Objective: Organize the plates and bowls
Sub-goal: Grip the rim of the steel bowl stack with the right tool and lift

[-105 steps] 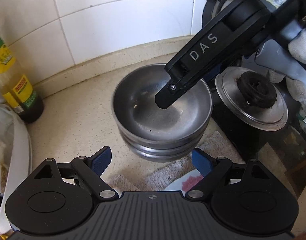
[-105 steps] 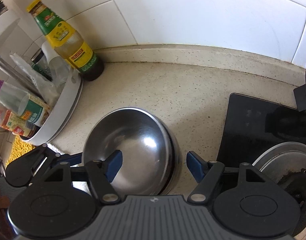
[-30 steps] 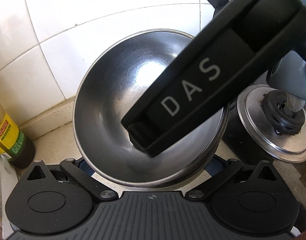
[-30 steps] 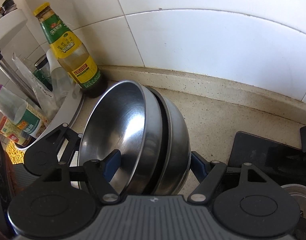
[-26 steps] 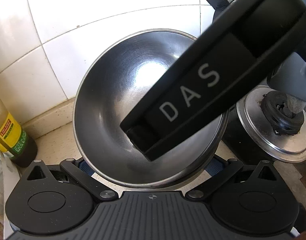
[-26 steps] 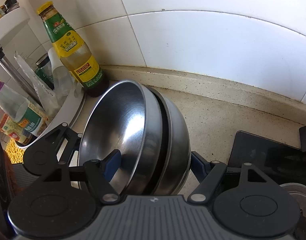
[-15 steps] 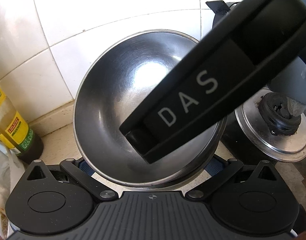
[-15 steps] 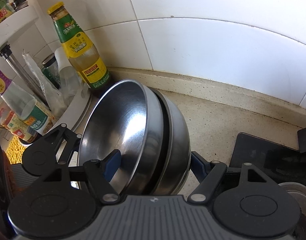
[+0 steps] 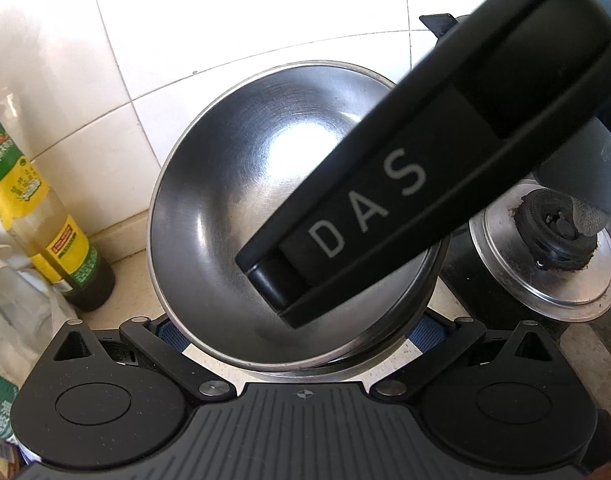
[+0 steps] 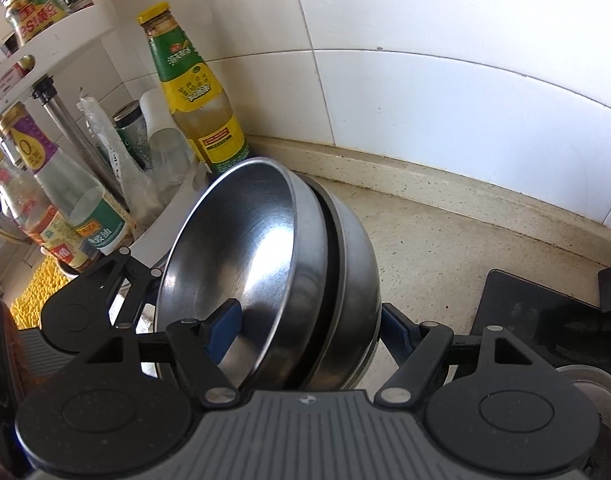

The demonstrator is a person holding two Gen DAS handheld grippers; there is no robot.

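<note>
Between both sets of jaws, the nested steel bowls (image 10: 305, 280) hang tilted off the counter (image 10: 445, 248), right gripper (image 10: 305, 320) and seemingly left gripper (image 9: 297, 328) clamping them, mid-carry; next comes a level set-down.

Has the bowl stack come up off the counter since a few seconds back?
Yes. The bowl stack, then flat on the counter, is now tilted between both tools, its rim level with the sauce bottle label.
</note>
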